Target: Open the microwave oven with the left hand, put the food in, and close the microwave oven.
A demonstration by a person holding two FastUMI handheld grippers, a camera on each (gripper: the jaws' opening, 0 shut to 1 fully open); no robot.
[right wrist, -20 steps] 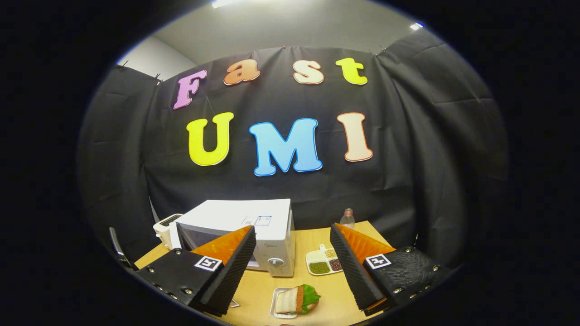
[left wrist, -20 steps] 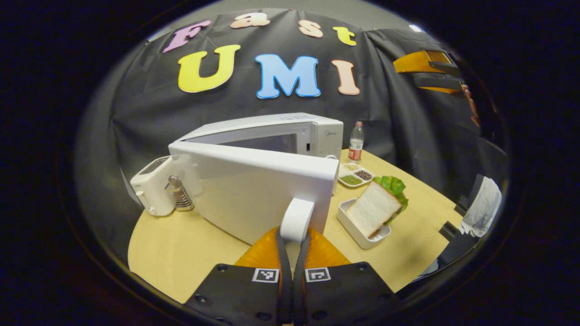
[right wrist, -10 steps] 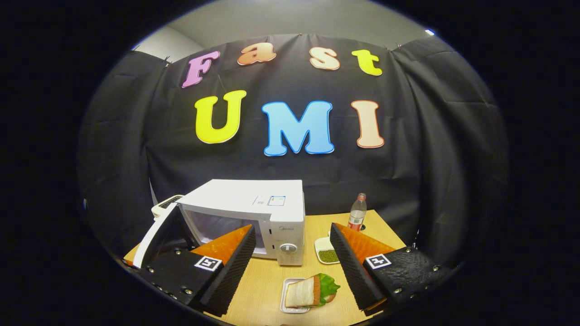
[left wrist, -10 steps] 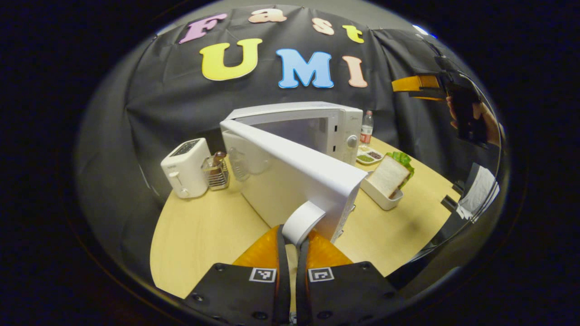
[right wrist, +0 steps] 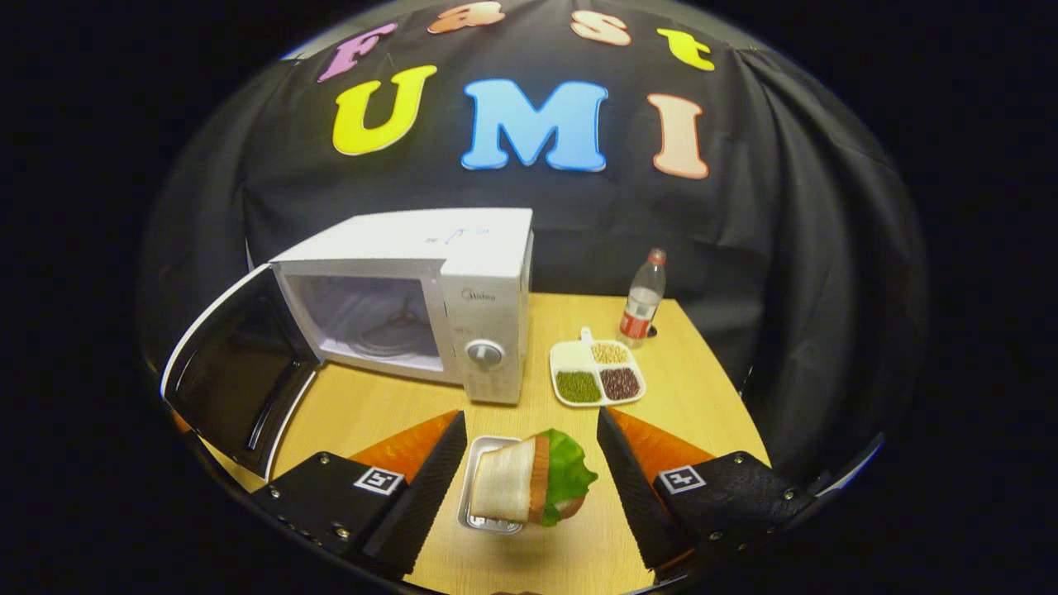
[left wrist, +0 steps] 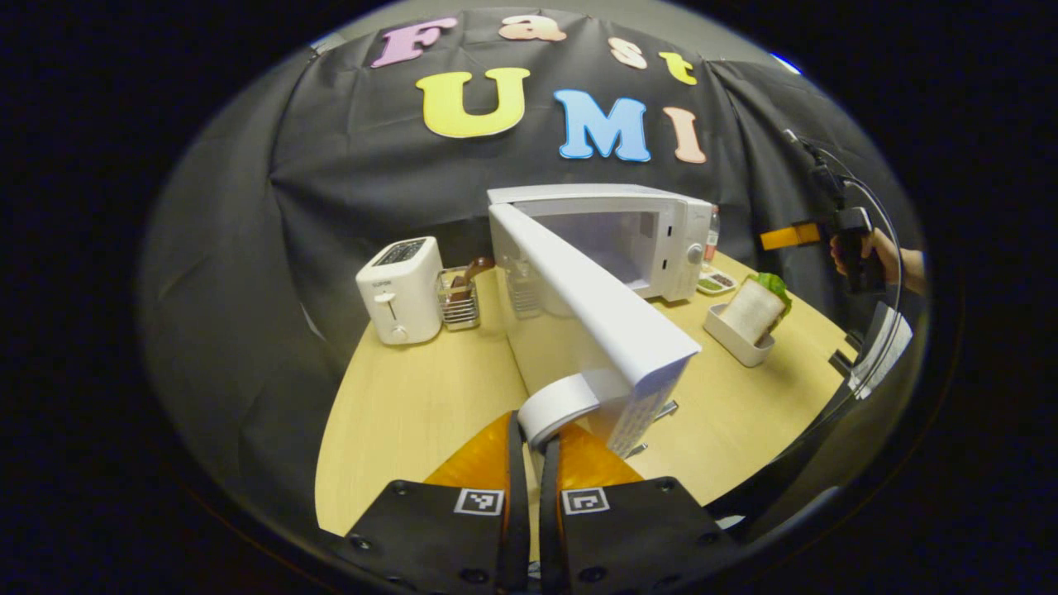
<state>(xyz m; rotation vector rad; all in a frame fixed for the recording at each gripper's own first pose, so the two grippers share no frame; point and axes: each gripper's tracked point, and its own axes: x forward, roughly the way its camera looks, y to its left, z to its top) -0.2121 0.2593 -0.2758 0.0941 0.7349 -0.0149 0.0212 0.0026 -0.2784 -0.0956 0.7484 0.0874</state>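
At the door handle (left wrist: 555, 406) your left gripper (left wrist: 529, 442) is pinched tight, so lower the spread right gripper (right wrist: 529, 463) squarely around the sandwich tray (right wrist: 478, 496).

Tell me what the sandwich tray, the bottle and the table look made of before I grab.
The sandwich tray looks like thin metal or foil: its rim gleams silvery in the right gripper view, though it reads matte white from the left gripper view. The bottle seems clear plastic, see-through with a red cap. The table shows pale wood grain, probably laminate.
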